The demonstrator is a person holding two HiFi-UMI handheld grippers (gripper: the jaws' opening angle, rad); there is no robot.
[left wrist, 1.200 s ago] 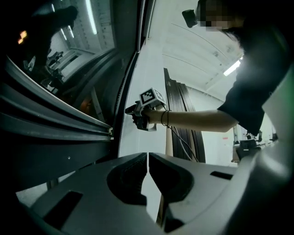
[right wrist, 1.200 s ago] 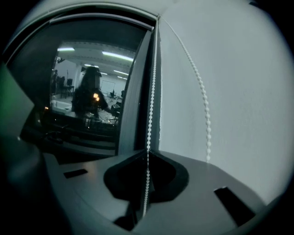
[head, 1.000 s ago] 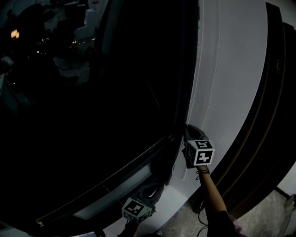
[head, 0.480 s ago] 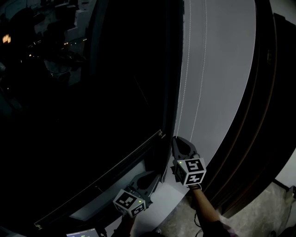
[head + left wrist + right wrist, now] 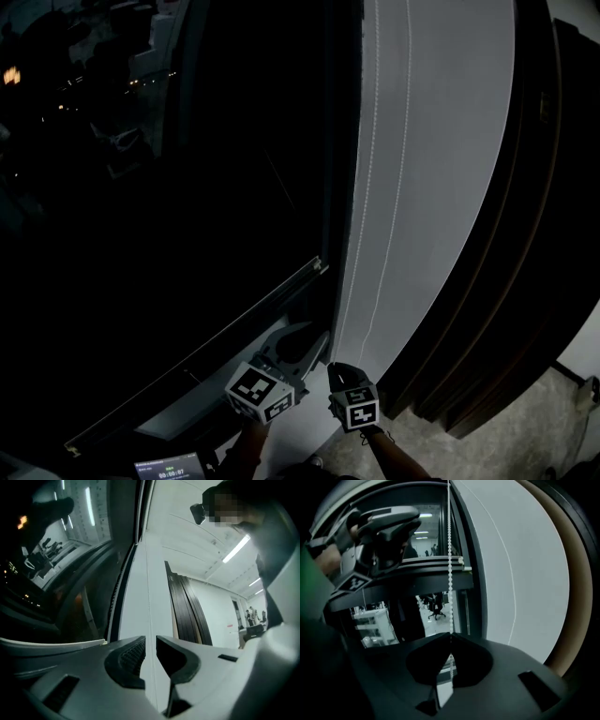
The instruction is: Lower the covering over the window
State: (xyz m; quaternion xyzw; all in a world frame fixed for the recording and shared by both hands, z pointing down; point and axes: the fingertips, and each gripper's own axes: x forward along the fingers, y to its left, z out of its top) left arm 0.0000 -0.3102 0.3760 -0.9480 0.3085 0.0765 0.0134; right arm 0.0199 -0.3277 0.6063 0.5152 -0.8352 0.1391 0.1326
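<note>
The right gripper (image 5: 450, 637) is pinched shut on the white beaded plastic cord (image 5: 449, 550), which runs straight up toward 12 o'clock. The left gripper (image 5: 150, 644) holds only a narrow gap, a thin strand passing through it without a visible grip. Since a second ago the right gripper has come down along the cord to 6 o'clock in the head view, close beside the left. A dark straight bar with a pale end cap (image 5: 317, 266) — seemingly the covering's lower edge — crosses low on the glossy dark window (image 5: 169, 216), beside a smooth white matte wall panel (image 5: 459, 141).
</note>
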